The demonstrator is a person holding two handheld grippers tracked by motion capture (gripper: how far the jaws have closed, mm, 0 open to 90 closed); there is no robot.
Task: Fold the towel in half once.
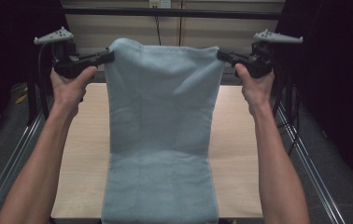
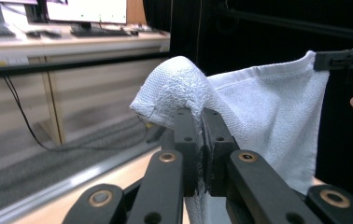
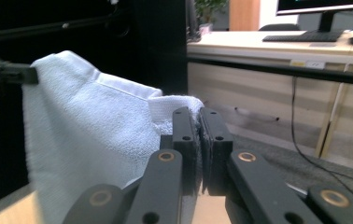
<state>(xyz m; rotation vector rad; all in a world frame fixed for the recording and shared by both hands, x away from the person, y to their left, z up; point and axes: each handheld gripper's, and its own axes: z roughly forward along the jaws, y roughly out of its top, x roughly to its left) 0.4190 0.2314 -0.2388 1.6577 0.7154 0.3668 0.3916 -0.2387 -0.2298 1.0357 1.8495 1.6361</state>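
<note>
Two top corners of pale blue towel [image 1: 160, 135] pinched tight: left gripper [image 1: 109, 55] & right gripper [image 1: 221, 55], hung above table [image 1: 83, 163].

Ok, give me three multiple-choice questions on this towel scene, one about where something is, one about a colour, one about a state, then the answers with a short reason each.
1. Where does the lower end of the towel lie?
A. on the wooden table
B. on the floor
C. over a chair

2. What colour is the towel?
A. red
B. pale blue-white
C. black

3. How is the towel being held?
A. lying flat, untouched
B. by one corner only
C. by both top corners, lifted and spread

Answers:
1 A, the high view shows its lower part resting on the table top.
2 B, it looks pale blue-white in every view.
3 C, the left gripper and the right gripper each have their jaws shut on a top corner, with the cloth stretched between them.
</note>
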